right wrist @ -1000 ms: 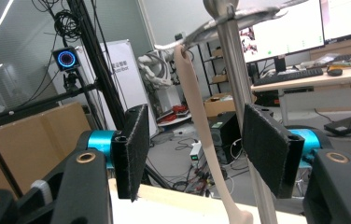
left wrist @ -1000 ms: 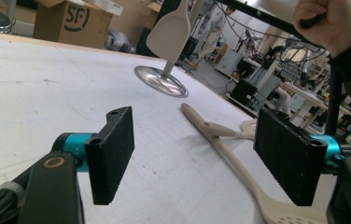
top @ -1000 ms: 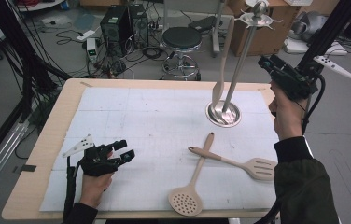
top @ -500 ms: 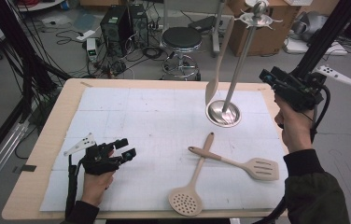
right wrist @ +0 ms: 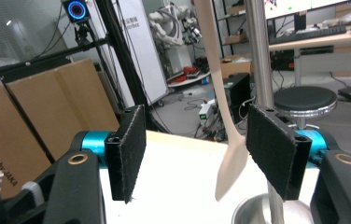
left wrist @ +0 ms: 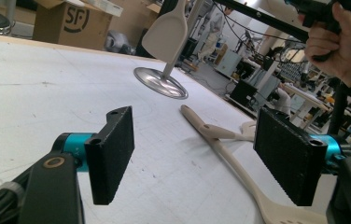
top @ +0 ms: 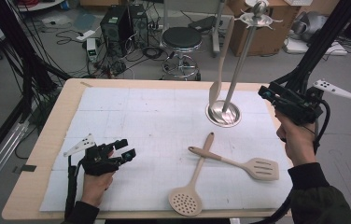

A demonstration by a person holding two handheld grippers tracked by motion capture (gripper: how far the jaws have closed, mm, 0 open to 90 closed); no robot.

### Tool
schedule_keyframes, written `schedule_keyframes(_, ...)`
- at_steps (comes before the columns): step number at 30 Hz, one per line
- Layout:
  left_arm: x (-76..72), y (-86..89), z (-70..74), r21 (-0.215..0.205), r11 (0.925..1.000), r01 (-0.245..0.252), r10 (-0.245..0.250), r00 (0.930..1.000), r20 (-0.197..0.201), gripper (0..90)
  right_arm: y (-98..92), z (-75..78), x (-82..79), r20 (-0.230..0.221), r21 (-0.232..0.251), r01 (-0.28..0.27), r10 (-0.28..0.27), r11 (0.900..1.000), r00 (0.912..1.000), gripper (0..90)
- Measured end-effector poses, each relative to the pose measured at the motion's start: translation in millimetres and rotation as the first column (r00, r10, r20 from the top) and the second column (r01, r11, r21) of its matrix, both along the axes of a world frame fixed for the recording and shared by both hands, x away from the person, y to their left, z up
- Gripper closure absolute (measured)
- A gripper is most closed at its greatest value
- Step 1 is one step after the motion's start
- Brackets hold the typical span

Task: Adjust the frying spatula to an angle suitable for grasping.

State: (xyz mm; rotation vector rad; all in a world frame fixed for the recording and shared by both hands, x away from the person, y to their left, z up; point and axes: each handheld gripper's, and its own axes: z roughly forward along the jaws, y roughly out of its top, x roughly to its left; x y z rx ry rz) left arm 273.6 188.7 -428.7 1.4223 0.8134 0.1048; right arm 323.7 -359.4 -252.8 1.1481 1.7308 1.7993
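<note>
A metal rack stands on a round base (top: 223, 114) (left wrist: 159, 83) at the table's far right, its pole (right wrist: 257, 56) rising upright. One beige spatula (top: 217, 74) (left wrist: 166, 32) (right wrist: 229, 163) hangs from the rack. A beige skimmer (top: 186, 202) (left wrist: 220, 147) and a slotted turner (top: 258, 168) lie crossed on the white mat. My right gripper (top: 263, 92) (right wrist: 201, 149) is held in the air right of the rack, pointing at it, open with nothing between the pads. My left gripper (top: 126, 148) (left wrist: 201, 158) rests open on the mat at the front left, empty.
The white mat (top: 155, 116) covers most of the wooden table (top: 38, 158). Behind the table are a black stool (top: 182, 39), cardboard boxes (top: 269, 37) and cables on the floor. A black frame post (top: 323, 42) rises at the right.
My right hand has come lower and nearer to the rack's base. The left hand and the utensils on the mat have stayed where they were.
</note>
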Motion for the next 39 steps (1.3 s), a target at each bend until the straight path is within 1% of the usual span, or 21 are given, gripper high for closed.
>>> schedule_keyframes(1,0.1,-0.1,-0.3,0.006,1.0,0.001,-0.001,1.0,-0.001,29.5,-0.7,-1.6,-0.8,-0.001,-0.003,-0.001,0.001,1.0,1.0,37.7)
schedule_keyframes(3,0.5,-0.5,-1.6,0.006,1.0,-0.002,0.002,1.0,-0.006,29.5,-1.6,-4.1,-2.4,-0.008,-0.006,-0.005,0.005,1.0,1.0,38.2)
schedule_keyframes(5,0.7,-0.8,-2.1,0.006,1.0,0.001,-0.001,1.0,-0.008,29.5,-1.5,-6.1,-4.1,-0.012,-0.014,-0.013,0.013,1.0,0.9998,41.7)
schedule_keyframes(7,0.7,-0.8,-2.2,0.005,1.0,0.001,-0.001,1.0,-0.007,29.5,-0.8,-8.5,-5.8,-0.016,-0.026,-0.027,0.026,0.999,0.9995,47.3)
schedule_keyframes(13,0.7,-2.5,-2.9,0.009,0.9999,0.006,-0.006,1.0,-0.005,29.5,2.7,-17.9,-10.3,-0.035,-0.063,-0.046,0.043,0.997,0.9984,53.7)
schedule_keyframes(17,0.4,-4.7,-4.0,0.011,0.9998,0.013,-0.013,0.9999,-0.009,29.5,5.9,-29.1,-13.1,-0.056,-0.08,-0.072,0.067,0.994,0.9961,58.6)
schedule_keyframes(19,0.2,-5.4,-4.2,0.009,0.9999,0.015,-0.014,0.9998,-0.01,29.5,7.8,-36.0,-14.5,-0.067,-0.08,-0.082,0.077,0.993,0.9947,60.3)
schedule_keyframes(21,0.2,-5.4,-4.3,0.01,0.9998,0.015,-0.015,0.9998,-0.009,29.5,8.8,-42.8,-15.1,-0.089,-0.055,-0.105,0.1,0.993,0.991,62.2)
schedule_keyframes(22,0.3,-5.5,-4.4,0.01,0.9998,0.015,-0.015,0.9998,-0.009,29.5,9.3,-45.5,-15.4,-0.101,-0.051,-0.112,0.107,0.992,0.9892,63.5)
schedule_keyframes(25,0.3,-5.7,-5.0,0.013,0.9998,0.016,-0.016,0.9998,-0.011,29.5,11.4,-52.9,-16.9,-0.115,-0.054,-0.139,0.132,0.989,0.9845,67.7)
schedule_keyframes(29,0.4,-5.9,-5.4,0.011,0.9998,0.014,-0.014,0.9998,-0.012,29.5,15.0,-60.0,-18.1,-0.134,-0.068,-0.158,0.147,0.985,0.9799,74.2)
schedule_keyframes(30,0.3,-6.0,-5.4,0.013,0.9998,0.015,-0.014,0.9998,-0.011,29.5,15.7,-61.4,-18.1,-0.144,-0.057,-0.164,0.154,0.985,0.9775,76.4)
schedule_keyframes(33,0.1,-6.3,-5.4,0.018,0.9997,0.014,-0.014,0.9999,-0.008,29.5,18.0,-64.1,-18.0,-0.158,-0.059,-0.176,0.164,0.983,0.9737,80.1)
schedule_keyframes(37,-0.1,-6.0,-5.1,0.017,0.9998,0.012,-0.012,0.9999,-0.007,29.5,20.3,-67.1,-17.6,-0.17,-0.074,-0.175,0.16,0.982,0.9723,84.4)
schedule_keyframes(39,0.1,-5.6,-5.0,0.019,0.9998,0.01,-0.01,0.9999,-0.004,29.5,20.7,-68.8,-17.5,-0.167,-0.077,-0.173,0.158,0.982,0.9733,85.7)
